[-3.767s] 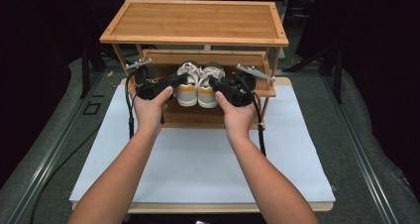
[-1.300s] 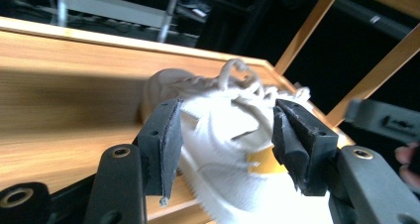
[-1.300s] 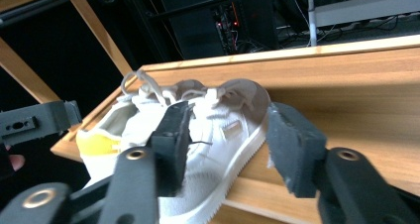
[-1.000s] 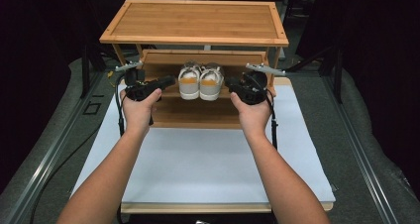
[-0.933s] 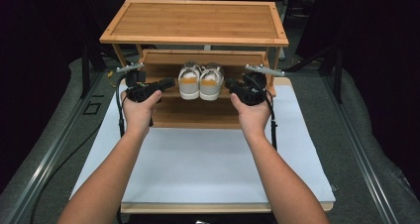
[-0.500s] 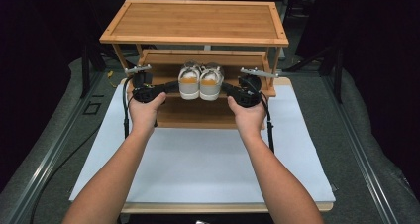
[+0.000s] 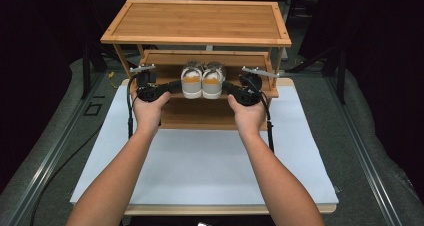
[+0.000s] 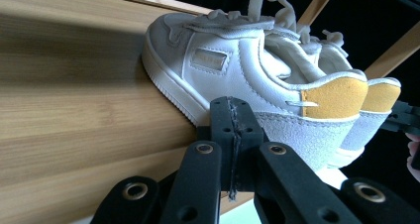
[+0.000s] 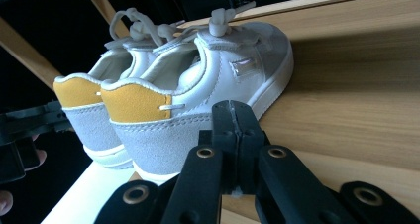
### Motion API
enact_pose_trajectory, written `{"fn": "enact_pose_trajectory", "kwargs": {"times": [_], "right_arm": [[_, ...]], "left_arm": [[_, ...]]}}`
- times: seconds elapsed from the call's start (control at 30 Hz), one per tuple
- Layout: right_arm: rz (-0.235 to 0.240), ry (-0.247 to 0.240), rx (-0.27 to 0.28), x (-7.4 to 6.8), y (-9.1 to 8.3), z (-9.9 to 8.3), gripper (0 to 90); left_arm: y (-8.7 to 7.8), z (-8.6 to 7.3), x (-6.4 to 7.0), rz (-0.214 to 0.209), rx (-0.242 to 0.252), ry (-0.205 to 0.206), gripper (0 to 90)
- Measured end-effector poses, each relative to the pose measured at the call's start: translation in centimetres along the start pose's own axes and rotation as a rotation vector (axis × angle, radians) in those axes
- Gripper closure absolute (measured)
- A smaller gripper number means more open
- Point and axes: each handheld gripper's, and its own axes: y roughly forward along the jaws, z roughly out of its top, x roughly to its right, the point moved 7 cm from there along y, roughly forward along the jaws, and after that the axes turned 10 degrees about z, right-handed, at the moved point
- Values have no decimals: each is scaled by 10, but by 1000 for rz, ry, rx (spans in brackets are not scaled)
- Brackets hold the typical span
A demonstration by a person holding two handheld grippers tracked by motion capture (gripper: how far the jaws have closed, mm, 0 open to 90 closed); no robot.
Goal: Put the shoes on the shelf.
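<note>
L claw (image 7: 172,87): jaws closed, pts inward | R claw (image 7: 229,88): jaws closed, pts inward | 2 forearms extended fwd

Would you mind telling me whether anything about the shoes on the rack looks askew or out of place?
Slightly: the pair of shoes sits at the front of the middle shelf, and their heels appear to overhang its edge. Otherwise they stand upright, side by side.

Worktop (image 7: 200,161): white surface, pale wood edge at near side. Bamboo shelf rack (image 7: 197,21) stands on its far half. Rack's top board bare. Middle shelf (image 7: 165,68) carries pair of white shoes (image 7: 202,79) with yellow heel tabs, side by side, touching, heels toward person, at shelf's front edge. Lower board (image 7: 195,117) bare.
</note>
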Motion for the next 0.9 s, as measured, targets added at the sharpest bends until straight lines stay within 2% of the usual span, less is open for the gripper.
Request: {"fn": "enact_pose_trajectory", "kwargs": {"times": [0.17,0.27,0.33,0.37,0.43,0.5,0.6,0.63,0.7,0.8,0.83,0.87,0.9], "right_arm": [[-3,10,17,4,7,4,900],[-37,9,0,7,9,6,900],[-42,10,26,8,13,8,900],[-32,14,16,9,14,9,900],[-42,17,26,10,16,10,900],[-57,11,12,10,17,10,900],[-57,16,10,11,19,11,900],[-47,21,26,11,21,12,900],[-48,30,29,12,22,12,900],[-48,22,19,14,24,14,900],[-69,20,-1,15,24,14,900],[-61,15,14,15,26,16,900],[-71,17,-9,15,25,15,900]], "left_arm": [[8,6,-2,19,-3,14,900],[12,7,-4,22,2,12,900],[14,8,-5,28,5,8,900],[16,9,-5,28,6,6,900],[17,10,-5,31,3,-4,900],[19,12,-6,40,-2,8,900],[22,15,-7,59,-6,17,900],[22,15,-7,64,-9,19,900],[24,16,-8,67,-3,9,900],[27,16,-8,66,-1,0,900],[27,17,-8,65,1,-2,900],[28,17,-8,66,0,-3,900],[28,17,-8,68,-3,-3,900]]}}
